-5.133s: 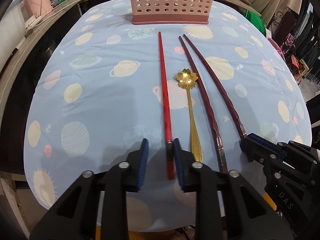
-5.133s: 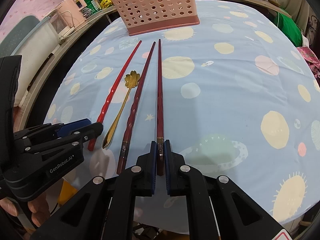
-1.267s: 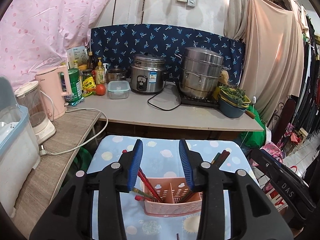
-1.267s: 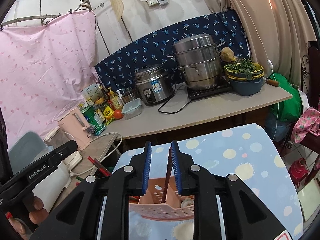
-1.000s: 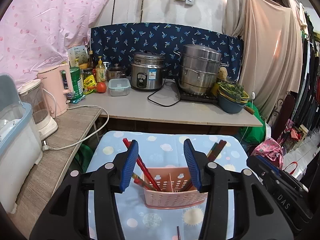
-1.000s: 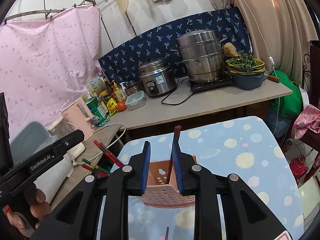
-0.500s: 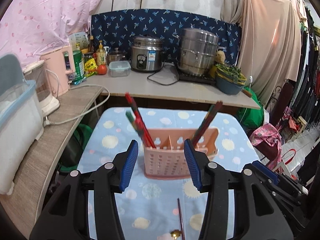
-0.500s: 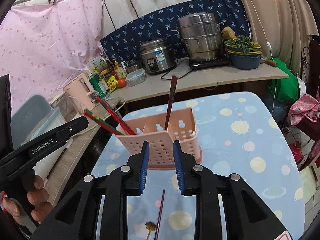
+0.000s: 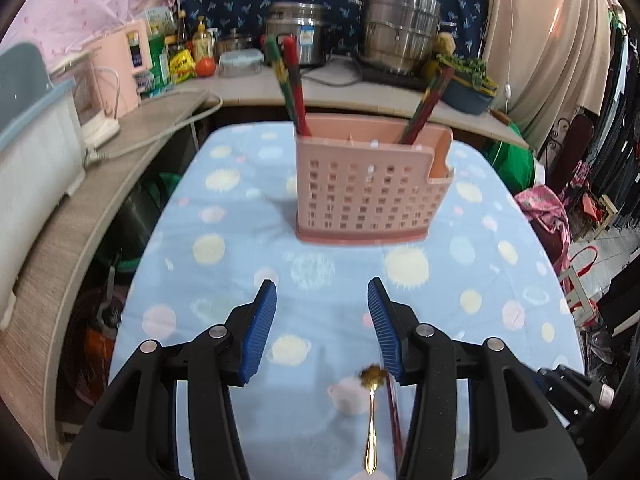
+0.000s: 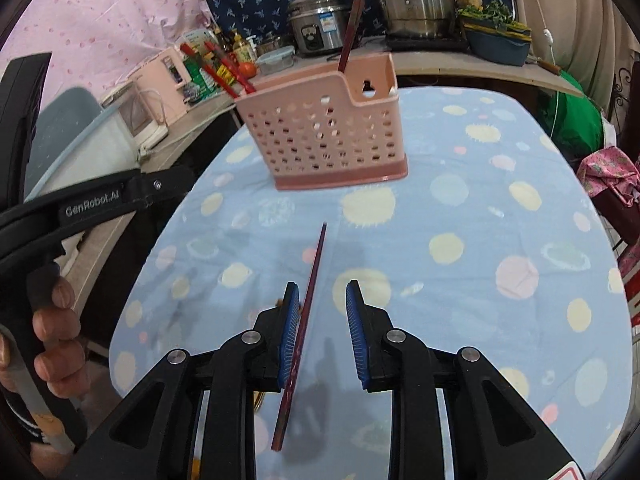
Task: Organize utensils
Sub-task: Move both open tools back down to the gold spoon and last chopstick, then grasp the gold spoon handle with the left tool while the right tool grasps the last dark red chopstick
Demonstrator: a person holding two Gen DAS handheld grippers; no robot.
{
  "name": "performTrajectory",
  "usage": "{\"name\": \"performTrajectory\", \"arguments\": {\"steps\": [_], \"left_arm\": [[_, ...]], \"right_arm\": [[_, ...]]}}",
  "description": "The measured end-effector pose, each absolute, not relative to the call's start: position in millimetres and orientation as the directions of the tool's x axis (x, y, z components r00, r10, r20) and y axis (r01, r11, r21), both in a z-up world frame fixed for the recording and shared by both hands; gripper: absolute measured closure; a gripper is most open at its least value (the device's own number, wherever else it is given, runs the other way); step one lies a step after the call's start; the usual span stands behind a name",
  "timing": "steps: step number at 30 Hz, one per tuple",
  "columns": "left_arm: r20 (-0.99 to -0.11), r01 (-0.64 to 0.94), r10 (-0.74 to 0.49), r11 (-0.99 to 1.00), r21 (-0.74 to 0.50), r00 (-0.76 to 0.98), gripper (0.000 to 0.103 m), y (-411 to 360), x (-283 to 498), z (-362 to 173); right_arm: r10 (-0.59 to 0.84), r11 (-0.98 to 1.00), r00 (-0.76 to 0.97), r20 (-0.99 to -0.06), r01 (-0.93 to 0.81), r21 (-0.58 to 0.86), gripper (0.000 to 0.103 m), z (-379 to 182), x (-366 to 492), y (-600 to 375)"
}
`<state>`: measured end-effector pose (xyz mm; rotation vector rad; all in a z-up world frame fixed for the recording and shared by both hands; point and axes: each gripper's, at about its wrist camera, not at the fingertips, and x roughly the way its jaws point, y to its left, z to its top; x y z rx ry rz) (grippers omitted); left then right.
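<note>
Chopstick (image 10: 307,312) before pink caddy (image 10: 324,136)

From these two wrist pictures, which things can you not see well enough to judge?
- Gold spoon: in the right wrist view almost all hidden behind the right gripper.
- Dark chopstick: in the left wrist view mostly hidden by the left gripper finger.
- Pink basket inside: its front wall hides the compartments; both views are blurred.
</note>
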<state>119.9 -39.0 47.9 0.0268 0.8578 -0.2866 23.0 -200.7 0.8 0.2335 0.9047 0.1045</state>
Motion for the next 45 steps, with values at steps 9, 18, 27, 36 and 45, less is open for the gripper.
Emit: {"name": "performTrajectory", "arguments": {"steps": [9, 18, 27, 36, 45], "left_arm": [[-0.824, 0.238, -0.207, 0.967, -0.091, 0.528, 0.058, -25, 100, -1], [-0.866, 0.218, -0.186, 0.972, -0.091, 0.465, 0.058, -12, 85, -30], [-0.884, 0.209, -0.180, 0.973, -0.096, 0.432, 0.058, -5, 76, -42], [-0.894, 0.248, -0.202, 0.963, -0.106, 0.401, 0.052, -15, 68, -48], [-0.903, 0.324, -0.254, 0.936, -0.139, 0.346, 0.050, -39, 57, -54]], "right_arm": [[0.227, 0.970, 0.506, -0.832, -0.043, 0.238, 0.078, -45, -3, -173], [0.236, 0.971, 0.459, -0.857, -0.080, 0.224, 0.078, -62, -7, -155], [0.181, 0.983, 0.466, -0.866, -0.083, 0.161, 0.087, -66, -12, -150], [0.161, 0.985, 0.484, -0.860, -0.023, 0.172, 0.096, -67, -9, -166], [0.127, 0.976, 0.513, -0.849, 0.090, 0.200, 0.096, -62, -7, -200]]}}
